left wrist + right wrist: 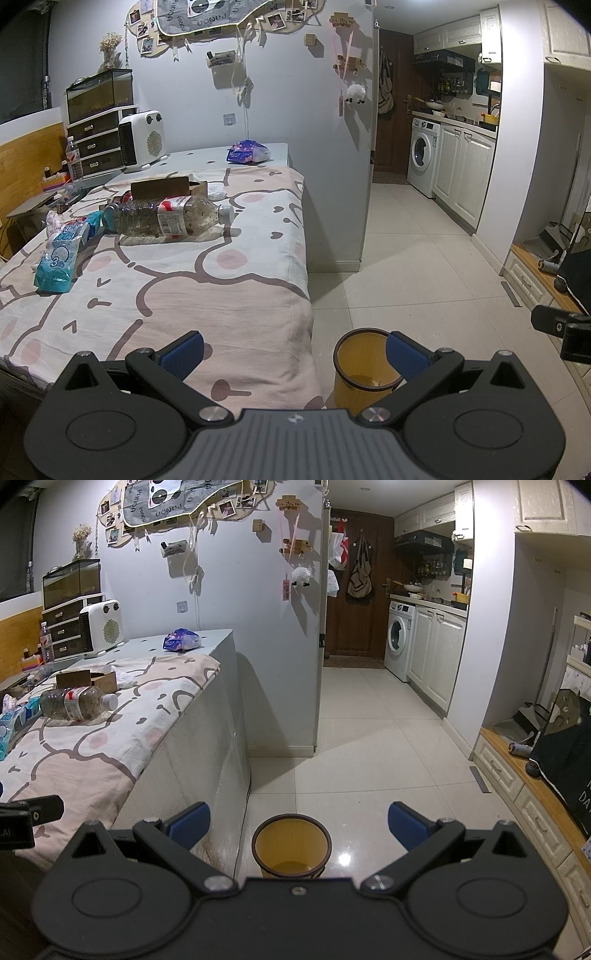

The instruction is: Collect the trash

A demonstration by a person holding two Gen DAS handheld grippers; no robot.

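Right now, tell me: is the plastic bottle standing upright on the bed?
No, the plastic bottle lies on its side on the bed.

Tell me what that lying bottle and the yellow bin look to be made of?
The bottle looks like thin clear plastic: you see through it, and it has a printed wrap label and white cap. The bin seems matte yellow plastic with a dark rim ring; its ribbed wall suggests moulding, though I can't be sure.

One plastic bottle (168, 220), one yellow bin (364, 369), two tissue packs (59, 258).

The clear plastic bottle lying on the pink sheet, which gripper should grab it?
Left. The open left gripper hangs over the sheet facing the clear plastic bottle; the right gripper hangs above the yellow bin.
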